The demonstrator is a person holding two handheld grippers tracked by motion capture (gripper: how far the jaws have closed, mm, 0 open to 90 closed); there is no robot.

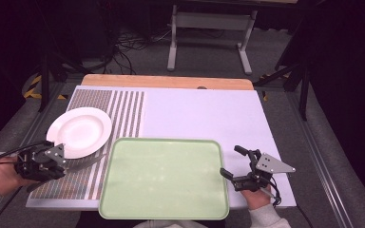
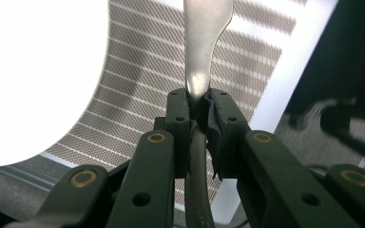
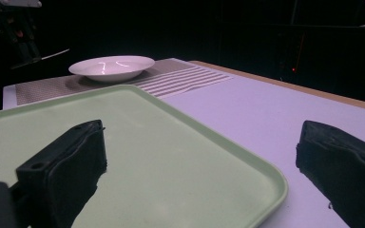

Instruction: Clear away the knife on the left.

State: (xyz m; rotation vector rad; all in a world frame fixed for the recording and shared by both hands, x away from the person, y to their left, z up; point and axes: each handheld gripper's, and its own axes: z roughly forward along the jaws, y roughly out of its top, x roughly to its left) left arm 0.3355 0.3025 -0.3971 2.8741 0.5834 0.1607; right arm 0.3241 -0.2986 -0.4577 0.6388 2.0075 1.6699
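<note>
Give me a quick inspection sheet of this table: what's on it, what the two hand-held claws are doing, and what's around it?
Surface: white board on a wooden table, with a striped placemat at its left.
Job's things: metal utensil, clamped by its handle; which kind cannot be told. White plate on the placemat, empty. Green tray at the near edge, empty.
Clutter: nothing seen.
Grippers: left gripper shut on the utensil, beside the plate; right gripper open, nothing between its jaws, by the tray's right edge.
Cables: black cable trailing from the left gripper; loose cables on the floor behind the table.
Surroundings: grey carpet, grey metal stand, dark backdrop.
</note>
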